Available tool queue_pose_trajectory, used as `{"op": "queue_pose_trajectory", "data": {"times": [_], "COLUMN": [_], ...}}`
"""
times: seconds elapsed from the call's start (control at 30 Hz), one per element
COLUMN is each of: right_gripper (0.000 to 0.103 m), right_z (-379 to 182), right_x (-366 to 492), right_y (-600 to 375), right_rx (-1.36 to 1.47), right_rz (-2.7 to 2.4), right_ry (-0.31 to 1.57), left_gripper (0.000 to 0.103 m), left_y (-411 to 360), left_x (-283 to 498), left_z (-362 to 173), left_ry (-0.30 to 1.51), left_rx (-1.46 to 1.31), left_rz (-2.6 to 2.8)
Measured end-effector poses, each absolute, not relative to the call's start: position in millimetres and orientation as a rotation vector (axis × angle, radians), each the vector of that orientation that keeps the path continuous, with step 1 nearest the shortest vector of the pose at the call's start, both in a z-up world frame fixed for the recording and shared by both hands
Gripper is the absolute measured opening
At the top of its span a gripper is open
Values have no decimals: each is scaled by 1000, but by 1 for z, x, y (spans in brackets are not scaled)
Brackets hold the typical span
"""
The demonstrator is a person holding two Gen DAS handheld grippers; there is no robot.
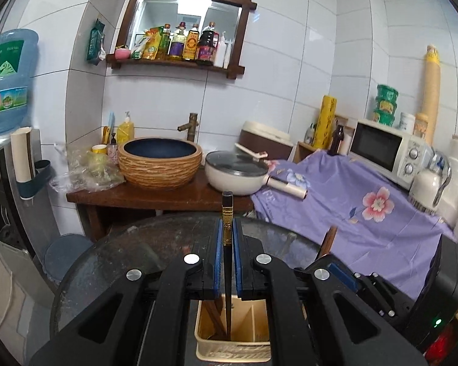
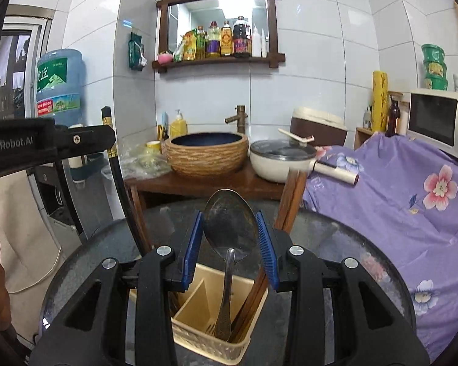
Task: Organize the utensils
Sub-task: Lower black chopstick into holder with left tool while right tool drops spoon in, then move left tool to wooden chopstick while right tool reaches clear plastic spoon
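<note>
A beige utensil holder (image 1: pixel 233 346) with dividers stands on a round dark glass table; it also shows in the right wrist view (image 2: pixel 210 340). My left gripper (image 1: pixel 228 238) is shut on a black chopstick with a gold band (image 1: pixel 227 213), upright, its thin end down inside the holder. The chopstick also shows in the right wrist view (image 2: pixel 113 152). My right gripper (image 2: pixel 230 238) has its jaws on both sides of a metal spoon (image 2: pixel 230 228), bowl up, handle down in the holder. Brown chopsticks (image 2: pixel 290 201) lean in the holder.
Behind the table (image 2: pixel 351 244) stand a wooden stand with a woven basin (image 1: pixel 160 163), a white lidded pan (image 1: pixel 236 172), and a purple floral cloth (image 1: pixel 366 201) under a microwave (image 1: pixel 390 152). A water dispenser (image 1: pixel 6 140) is at left.
</note>
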State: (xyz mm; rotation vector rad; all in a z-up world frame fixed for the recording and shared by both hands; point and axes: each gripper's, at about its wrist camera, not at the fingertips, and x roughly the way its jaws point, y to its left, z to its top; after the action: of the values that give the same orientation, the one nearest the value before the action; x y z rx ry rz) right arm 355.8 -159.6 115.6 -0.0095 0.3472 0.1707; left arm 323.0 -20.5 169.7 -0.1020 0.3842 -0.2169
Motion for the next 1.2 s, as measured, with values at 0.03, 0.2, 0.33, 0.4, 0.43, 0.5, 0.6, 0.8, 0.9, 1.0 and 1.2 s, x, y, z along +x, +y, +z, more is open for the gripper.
{"op": "queue_pose_trajectory", "data": {"times": [0.03, 0.2, 0.33, 0.4, 0.43, 0.5, 0.6, 0.8, 0.9, 1.0, 1.2], "right_gripper": [37, 37, 37, 37, 37, 37, 37, 56, 56, 56, 60], "right_z": [111, 91, 77, 70, 68, 61, 56, 58, 62, 63, 42], "right_x": [356, 351, 349, 348, 348, 347, 345, 336, 325, 309, 279], "right_y": [-160, -162, -163, -165, -165, -165, -164, -168, -172, -176, -182], "right_rx": [-13, -13, -25, -18, -18, -25, -29, -18, -3, 9, 21], "right_rz": [170, 174, 172, 180, 181, 180, 183, 181, 181, 198, 218], "right_ry": [355, 392, 414, 437, 446, 460, 463, 441, 431, 441, 517], "left_gripper": [6, 6, 6, 6, 6, 6, 6, 10, 41, 57, 59], "left_y": [-23, -29, -31, -31, -31, -31, -30, -27, -23, -15, -1], "left_x": [323, 322, 322, 322, 321, 318, 316, 312, 302, 283, 263], "left_z": [162, 132, 116, 110, 108, 107, 107, 108, 110, 107, 68], "left_ry": [393, 443, 472, 487, 479, 469, 471, 473, 457, 429, 536], "left_rx": [-85, -65, -59, -56, -46, -27, -24, -29, -26, -42, -30], "left_rz": [-216, -231, -232, -234, -225, -210, -223, -232, -237, -228, -215]}}
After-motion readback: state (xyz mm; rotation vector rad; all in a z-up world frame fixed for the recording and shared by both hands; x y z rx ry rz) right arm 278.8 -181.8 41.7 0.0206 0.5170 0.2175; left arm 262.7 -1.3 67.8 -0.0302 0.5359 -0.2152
